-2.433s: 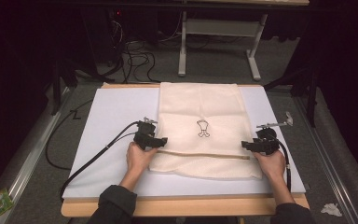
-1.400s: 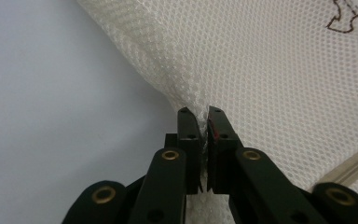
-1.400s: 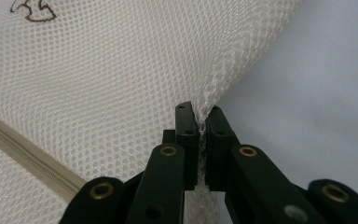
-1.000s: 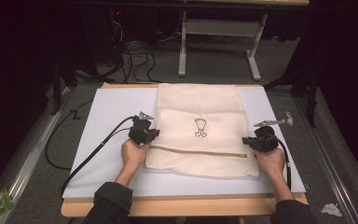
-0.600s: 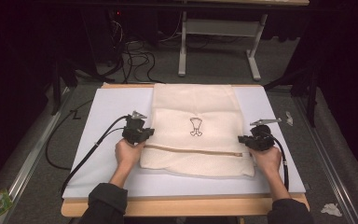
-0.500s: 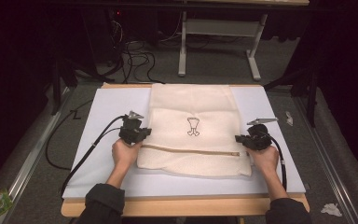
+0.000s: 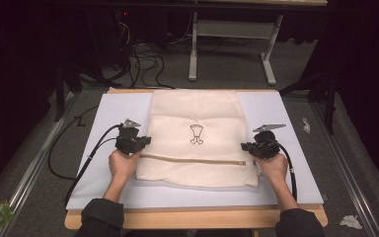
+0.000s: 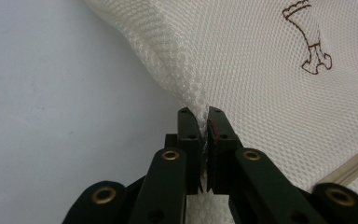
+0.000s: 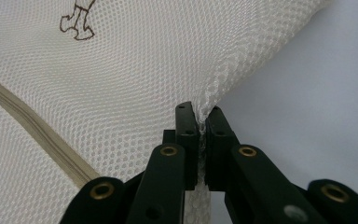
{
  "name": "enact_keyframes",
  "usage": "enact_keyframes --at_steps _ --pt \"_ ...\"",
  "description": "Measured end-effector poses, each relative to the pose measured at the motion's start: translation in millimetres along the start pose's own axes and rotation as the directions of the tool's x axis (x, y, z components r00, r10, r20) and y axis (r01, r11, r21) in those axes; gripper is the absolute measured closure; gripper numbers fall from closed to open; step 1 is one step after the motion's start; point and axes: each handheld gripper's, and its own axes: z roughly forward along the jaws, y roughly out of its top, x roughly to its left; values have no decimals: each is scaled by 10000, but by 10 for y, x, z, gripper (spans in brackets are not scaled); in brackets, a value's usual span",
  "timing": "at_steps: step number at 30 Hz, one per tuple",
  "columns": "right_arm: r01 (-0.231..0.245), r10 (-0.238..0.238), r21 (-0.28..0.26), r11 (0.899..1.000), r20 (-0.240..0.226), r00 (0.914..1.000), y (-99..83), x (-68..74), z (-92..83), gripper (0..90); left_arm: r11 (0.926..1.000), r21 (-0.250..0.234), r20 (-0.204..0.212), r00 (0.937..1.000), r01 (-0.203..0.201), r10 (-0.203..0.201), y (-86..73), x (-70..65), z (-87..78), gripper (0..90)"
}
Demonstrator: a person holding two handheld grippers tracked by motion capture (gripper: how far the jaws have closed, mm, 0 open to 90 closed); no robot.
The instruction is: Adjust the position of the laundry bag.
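Note:
A cream mesh bag (image 7: 196, 138) with a small brown print (image 7: 196, 134) and a tan zipper (image 7: 192, 160) lies on the white board (image 7: 103, 123). Its near part is folded back over itself. My left gripper (image 7: 145, 140) is shut on the bag's left edge, and in the left gripper view the mesh bag (image 8: 261, 65) is pinched between the jaws of the left gripper (image 8: 204, 122). My right gripper (image 7: 245, 146) is shut on the right edge; the right gripper view shows the right gripper (image 9: 200, 120) clamping the mesh bag (image 9: 144, 70) beside the zipper (image 9: 32, 130).
The board rests on a wooden table (image 7: 192, 218) whose front edge runs below my hands. Cables (image 7: 79, 163) trail off the left side. Crumpled scraps (image 7: 349, 221) lie on the grey floor at the right, and a white table frame (image 7: 232, 44) stands at the back.
Both grippers have carried the bag's edges farther away from the person and slightly left, so the fold has moved up the bag and the zipper has shifted with it.

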Motion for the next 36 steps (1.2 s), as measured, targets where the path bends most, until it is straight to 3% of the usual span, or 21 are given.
enact_keyframes --at_steps 9,12,17,19,26,32,36 --pt "75 -77 -113 9999 -117 9999 19 149 42 879 9999 102 -335 9994 -12 15 -46 11 -107 860" --pt "-22 20 -99 9999 -238 9997 20 146 56 878 9995 308 -235 9997 98 -91 -64 31 -106 859" --pt "-104 98 -195 9998 -341 9994 -32 151 46 878 9991 371 -474 9986 -198 216 -152 -36 -130 854" --pt "-221 214 -167 9996 -419 9989 -73 145 51 877 9993 365 -375 9993 -66 80 -199 -17 -124 851" --pt "-70 66 -148 9999 -314 9995 -101 204 77 874 9994 342 -578 9982 -113 132 -302 -26 -124 834" --pt "-153 152 -90 9998 -126 9998 -190 200 159 857 9992 367 -509 9985 -166 184 -380 -6 -68 780" --pt "-260 260 -235 9994 -32 9997 -218 214 140 832 9986 429 -541 9980 -299 322 -396 -20 -21 645"
